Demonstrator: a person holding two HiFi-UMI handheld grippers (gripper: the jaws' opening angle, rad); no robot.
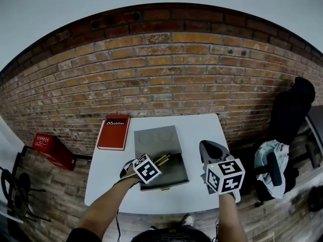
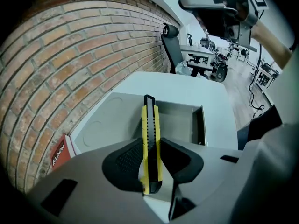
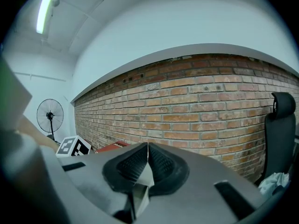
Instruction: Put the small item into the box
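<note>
A yellow and black utility knife (image 2: 150, 143) is clamped between the pads of my left gripper (image 2: 152, 155), its tip pointing out over the box. The box (image 2: 184, 122) is a shallow grey tray with its flat lid (image 2: 105, 122) folded open toward the brick wall. In the head view the left gripper (image 1: 157, 163) hangs over the tray's (image 1: 174, 174) left part with the knife (image 1: 163, 159) in it. My right gripper (image 1: 212, 151) is held up at the box's right, jaws together and empty; in its own view the right gripper (image 3: 148, 160) faces the wall.
A red book (image 1: 114, 132) lies on the white table (image 1: 202, 130) left of the lid. A black office chair (image 1: 288, 117) with cloth on it stands to the right. A red crate (image 1: 50, 149) sits on the floor at left. A fan (image 3: 50, 118) stands farther off.
</note>
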